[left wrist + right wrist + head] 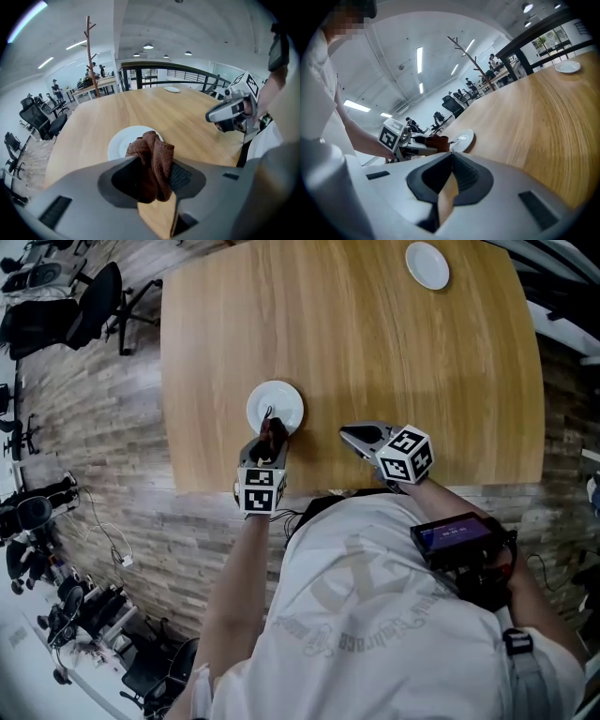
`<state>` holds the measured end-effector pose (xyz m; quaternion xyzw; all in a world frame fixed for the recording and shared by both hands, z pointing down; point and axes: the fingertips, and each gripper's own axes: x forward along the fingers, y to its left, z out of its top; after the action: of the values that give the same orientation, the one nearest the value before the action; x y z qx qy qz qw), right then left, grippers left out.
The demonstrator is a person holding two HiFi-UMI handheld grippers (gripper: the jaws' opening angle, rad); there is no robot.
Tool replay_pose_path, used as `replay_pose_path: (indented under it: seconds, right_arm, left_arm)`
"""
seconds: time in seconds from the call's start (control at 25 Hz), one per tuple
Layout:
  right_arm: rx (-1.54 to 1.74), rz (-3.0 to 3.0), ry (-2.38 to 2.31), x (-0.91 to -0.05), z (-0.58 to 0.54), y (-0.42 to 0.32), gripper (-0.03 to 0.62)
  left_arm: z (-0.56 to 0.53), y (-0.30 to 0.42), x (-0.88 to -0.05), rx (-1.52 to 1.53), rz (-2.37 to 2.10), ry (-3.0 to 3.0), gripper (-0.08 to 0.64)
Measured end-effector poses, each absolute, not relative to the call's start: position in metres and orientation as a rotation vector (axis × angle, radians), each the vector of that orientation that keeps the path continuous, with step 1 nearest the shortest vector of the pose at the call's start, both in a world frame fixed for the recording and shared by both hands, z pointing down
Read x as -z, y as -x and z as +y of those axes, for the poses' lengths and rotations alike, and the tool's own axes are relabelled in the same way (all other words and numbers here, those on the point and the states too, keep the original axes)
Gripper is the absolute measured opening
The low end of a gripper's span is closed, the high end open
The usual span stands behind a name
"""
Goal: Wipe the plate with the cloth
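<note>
A person, seen from above, stands at the near edge of a light wooden table (375, 343) with a two-jaw gripper in each hand. The left gripper (272, 430) has its jaws clamped on a bunched rust-brown cloth (153, 152). The cloth sticks out past the fingertips in crumpled folds.

Straight ahead of those jaws lies a small round white plate (278, 401). From above, the tip of the cloth overlaps the plate's near rim. Whether the cloth actually touches the plate cannot be told.

The right gripper (358, 438) is held to the right of the left one, near it but apart, over the table's near edge. It points roughly toward the left gripper and the plate. Its jaws are closed, tips meeting, with nothing between them.

Far ahead of the right gripper and off to its right, near the table's far edge, sits a second white plate (427, 265). To the left of the left gripper, beyond the table, black office chairs (94, 298) stand on a plank-patterned floor (84, 427).
</note>
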<state>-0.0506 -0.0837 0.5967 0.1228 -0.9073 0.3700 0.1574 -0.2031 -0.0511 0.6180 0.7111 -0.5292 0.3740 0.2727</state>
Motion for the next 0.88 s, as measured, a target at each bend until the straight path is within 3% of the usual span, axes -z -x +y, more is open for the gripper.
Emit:
replay_pose_path:
  seconds: [0.24,0.88]
  right_arm:
    - [-1.053,-2.582,-0.336,-0.599,-0.079,0.050,0.014]
    - [-1.105,-2.583,-0.403,-0.605,-0.083,0.043,0.014]
  left_arm:
    - [-0.045,0.225,-0.623,-1.025,-1.482,-1.858,0.172]
    - [-0.107,0.194,-0.602,-1.177,-1.335,-1.926,0.172]
